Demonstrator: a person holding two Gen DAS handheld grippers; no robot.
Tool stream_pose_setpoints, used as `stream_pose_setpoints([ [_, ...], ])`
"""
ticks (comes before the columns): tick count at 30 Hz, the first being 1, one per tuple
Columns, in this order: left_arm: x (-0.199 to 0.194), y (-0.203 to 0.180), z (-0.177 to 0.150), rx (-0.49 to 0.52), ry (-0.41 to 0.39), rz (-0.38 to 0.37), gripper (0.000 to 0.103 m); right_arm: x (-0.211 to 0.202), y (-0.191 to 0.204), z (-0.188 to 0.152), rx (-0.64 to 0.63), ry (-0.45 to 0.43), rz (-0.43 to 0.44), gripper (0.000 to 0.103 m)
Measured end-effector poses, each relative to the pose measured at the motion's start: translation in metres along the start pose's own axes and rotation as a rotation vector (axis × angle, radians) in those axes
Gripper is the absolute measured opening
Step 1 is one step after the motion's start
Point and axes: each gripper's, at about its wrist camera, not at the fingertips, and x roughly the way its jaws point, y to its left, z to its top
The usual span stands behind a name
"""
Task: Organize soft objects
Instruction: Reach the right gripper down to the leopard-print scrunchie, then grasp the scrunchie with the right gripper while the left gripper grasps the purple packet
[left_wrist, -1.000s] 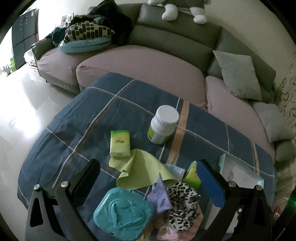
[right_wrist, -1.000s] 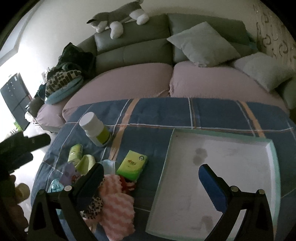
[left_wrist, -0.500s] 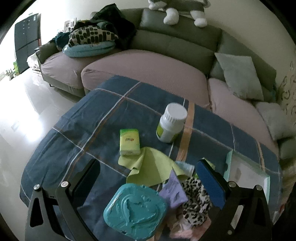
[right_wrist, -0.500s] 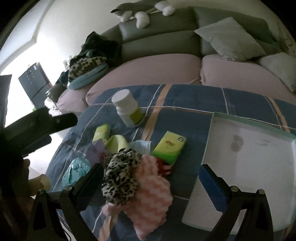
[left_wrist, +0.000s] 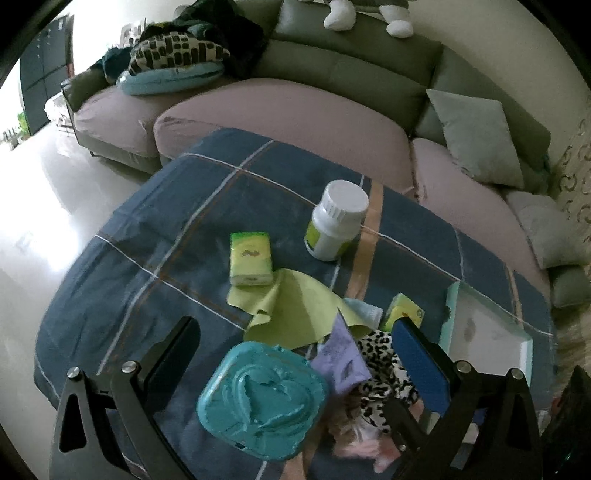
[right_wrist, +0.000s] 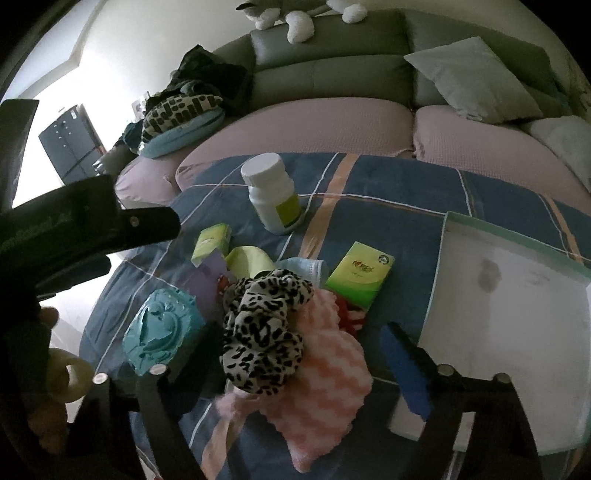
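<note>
A pile of soft things lies on the blue plaid cloth: a leopard-print scrunchie, a pink-and-white wavy cloth, a light green cloth, a purple piece and a pale blue mask. My right gripper is open and low over the scrunchie and pink cloth. My left gripper is open above a teal embossed box. The scrunchie also shows in the left wrist view.
A white tray with a mint rim lies at the right. A white bottle stands upright mid-table. Two green tissue packs lie near the pile. A sofa with cushions runs behind the table.
My right gripper has swung left from over the tray to over the scrunchie and pink cloth. My left gripper has drifted slightly back and left. Both stay open.
</note>
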Motion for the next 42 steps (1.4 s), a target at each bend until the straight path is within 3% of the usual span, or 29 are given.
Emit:
stream_pose_setpoints([
  [7,0.006,-0.016,-0.005,0.054,0.028,-0.03,0.103,0.007,0.008,-0.002,-0.016,0.02,0.052,0.06],
  [13,0.017,-0.03,-0.008,0.09,0.062,-0.048,0.101,0.014,0.007,-0.005,-0.004,0.039,0.092,0.049],
  [15,0.02,-0.03,-0.009,0.088,0.071,-0.051,0.097,0.016,0.005,-0.006,0.008,0.046,0.109,0.043],
  [17,0.023,-0.029,-0.009,0.083,0.083,-0.054,0.083,0.017,0.004,-0.006,0.014,0.051,0.117,0.041],
  [19,0.025,-0.028,-0.01,0.077,0.094,-0.061,0.075,0.017,0.003,-0.006,0.024,0.054,0.128,0.038],
  [25,0.036,-0.028,-0.014,0.078,0.127,-0.062,0.05,0.021,-0.003,-0.004,0.042,0.067,0.132,0.037],
  [42,0.051,-0.038,-0.018,0.138,0.148,-0.002,0.033,0.022,-0.015,-0.007,0.072,0.081,0.12,0.037],
])
